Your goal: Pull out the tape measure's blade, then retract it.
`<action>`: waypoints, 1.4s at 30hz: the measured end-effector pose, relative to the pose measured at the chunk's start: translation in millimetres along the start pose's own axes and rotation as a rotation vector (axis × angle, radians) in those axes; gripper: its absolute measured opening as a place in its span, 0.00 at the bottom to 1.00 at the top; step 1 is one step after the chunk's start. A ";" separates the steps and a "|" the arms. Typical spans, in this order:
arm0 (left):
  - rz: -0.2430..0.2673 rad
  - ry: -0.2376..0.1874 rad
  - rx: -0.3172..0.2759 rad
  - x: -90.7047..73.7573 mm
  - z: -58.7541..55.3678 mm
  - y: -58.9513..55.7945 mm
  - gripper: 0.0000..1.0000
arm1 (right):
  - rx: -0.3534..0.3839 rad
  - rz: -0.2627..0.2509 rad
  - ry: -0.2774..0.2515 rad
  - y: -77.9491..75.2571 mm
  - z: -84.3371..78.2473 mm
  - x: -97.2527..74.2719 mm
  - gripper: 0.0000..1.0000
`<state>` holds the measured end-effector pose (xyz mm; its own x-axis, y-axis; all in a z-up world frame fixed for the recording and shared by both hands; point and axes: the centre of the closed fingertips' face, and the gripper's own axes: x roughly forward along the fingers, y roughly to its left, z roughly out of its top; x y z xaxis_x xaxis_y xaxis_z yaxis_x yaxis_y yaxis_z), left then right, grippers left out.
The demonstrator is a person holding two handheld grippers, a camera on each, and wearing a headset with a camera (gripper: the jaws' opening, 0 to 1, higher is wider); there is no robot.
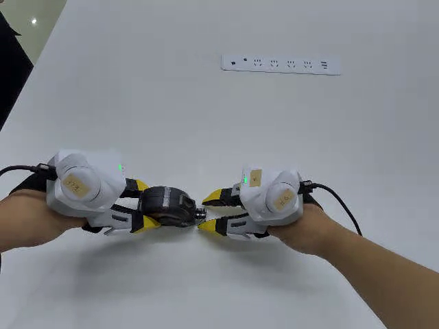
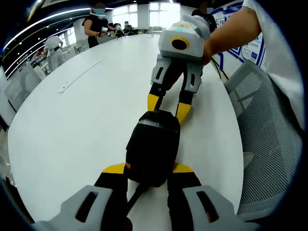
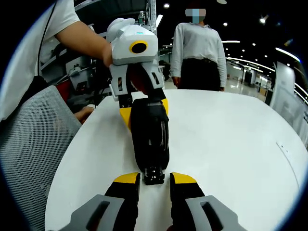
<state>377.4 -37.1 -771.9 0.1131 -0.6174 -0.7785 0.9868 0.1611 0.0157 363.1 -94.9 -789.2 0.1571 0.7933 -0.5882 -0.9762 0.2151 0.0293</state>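
A black tape measure point(image 1: 168, 205) lies on the white table point(image 1: 206, 116), near its front edge. My left gripper point(image 1: 145, 205) is shut on its case, one yellow-tipped finger on each side; the left gripper view shows the tape measure point(image 2: 153, 144) filling the left gripper point(image 2: 149, 168). My right gripper point(image 1: 204, 212) faces it from the right and stands open, its tips on either side of the blade's end hook. In the right gripper view the hook end of the tape measure point(image 3: 150, 130) sits between the tips of the right gripper point(image 3: 155, 179), and the blade is fully inside the case.
A white power strip point(image 1: 280, 64) lies at the table's far side. Mesh chairs point(image 2: 269, 144) stand at the near table edge. A person point(image 3: 197, 48) stands beyond the far end of the table. Cables trail back from both grippers.
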 end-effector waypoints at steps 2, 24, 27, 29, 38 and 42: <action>0.000 0.000 -0.001 0.0 0.1 -0.3 0.26 | -0.011 0.005 0.005 0.5 -0.4 2.3 0.21; 0.002 -0.003 0.006 -1.1 0.8 -1.4 0.26 | -0.042 0.009 0.004 1.1 -1.7 7.3 0.13; 0.003 -0.002 0.013 -1.4 0.7 -1.7 0.26 | -0.046 0.007 0.008 1.2 -1.5 7.1 0.13; 0.001 -0.004 0.013 -1.2 0.6 -1.1 0.25 | -0.051 0.008 0.009 1.1 -1.8 7.0 0.12; 0.001 -0.009 0.021 -0.9 0.1 -0.6 0.25 | -0.051 0.008 0.013 0.6 -2.4 5.4 0.11; 0.001 -0.008 0.016 -0.4 0.2 -0.8 0.25 | -0.054 0.005 0.019 -0.7 -3.9 3.7 0.11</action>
<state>376.6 -37.2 -771.5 0.1154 -0.6233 -0.7734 0.9884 0.1493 0.0271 363.8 -94.4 -794.6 0.1494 0.7835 -0.6032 -0.9838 0.1791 -0.0111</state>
